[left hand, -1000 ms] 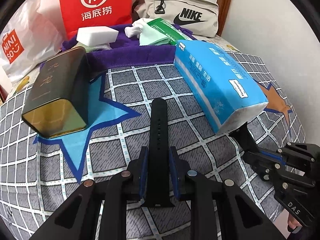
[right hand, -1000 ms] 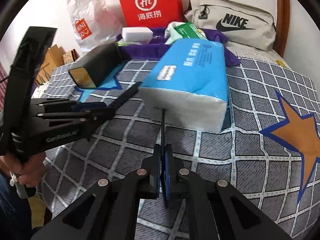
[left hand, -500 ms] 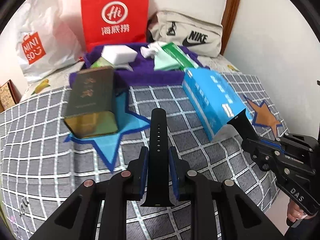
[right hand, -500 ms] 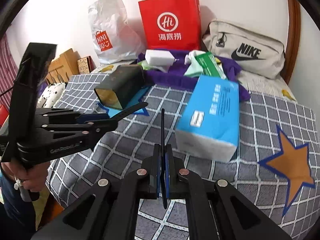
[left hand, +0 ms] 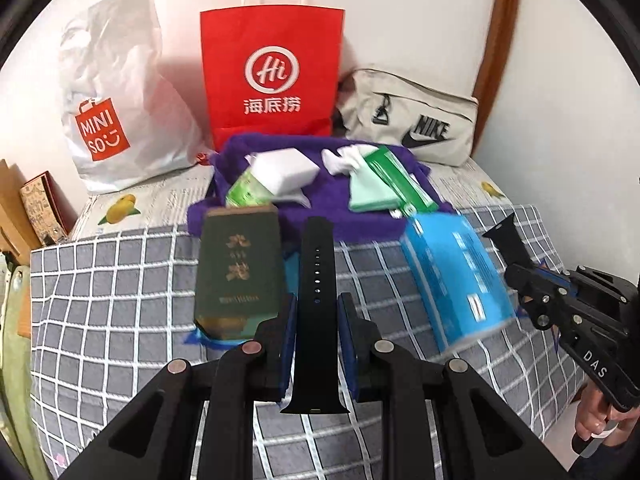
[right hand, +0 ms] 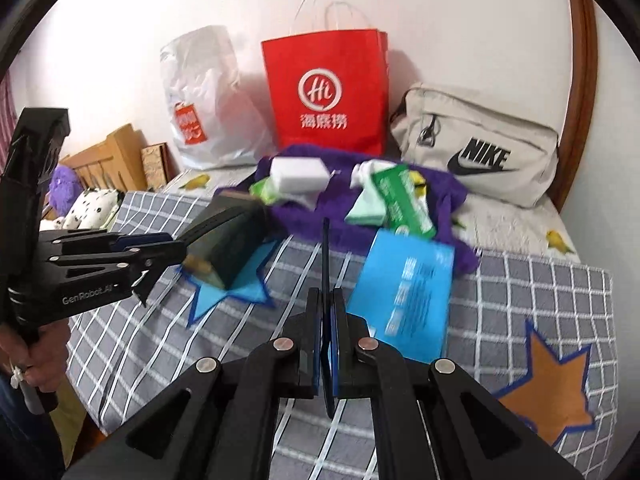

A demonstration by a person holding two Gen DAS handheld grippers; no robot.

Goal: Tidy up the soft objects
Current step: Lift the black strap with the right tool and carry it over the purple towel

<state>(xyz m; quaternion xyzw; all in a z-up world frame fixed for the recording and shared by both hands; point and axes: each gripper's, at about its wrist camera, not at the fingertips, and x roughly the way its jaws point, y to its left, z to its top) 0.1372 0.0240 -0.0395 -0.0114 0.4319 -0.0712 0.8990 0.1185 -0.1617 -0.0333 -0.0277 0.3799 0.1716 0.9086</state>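
My left gripper (left hand: 316, 308) is shut on a black watch strap (left hand: 316, 264) with a row of holes, gripped by its edges and pointing away from me, lifted above the bed. My right gripper (right hand: 327, 300) is shut on a second black strap piece (right hand: 326, 248), seen edge-on as a thin line. In the left wrist view, the right gripper (left hand: 516, 272) hangs at the right with its strap piece (left hand: 506, 240) sticking up. The left gripper (right hand: 176, 248) shows at the left of the right wrist view. A purple fluffy cloth (left hand: 332, 208) lies beyond, carrying a white sponge block (left hand: 284, 168) and green packs (left hand: 396, 180).
A blue tissue pack (left hand: 452, 276) and a dark green box (left hand: 240, 264) lie on the checked bedcover (left hand: 112, 288). Against the wall stand a red paper bag (left hand: 272, 76), a white plastic bag (left hand: 116, 100) and a beige Nike bag (left hand: 412, 120). Plush toys (right hand: 88, 204) sit at the left.
Both grippers have risen well above the bedcover, each still holding its strap. The box, tissue pack and cloth now look smaller and farther below.
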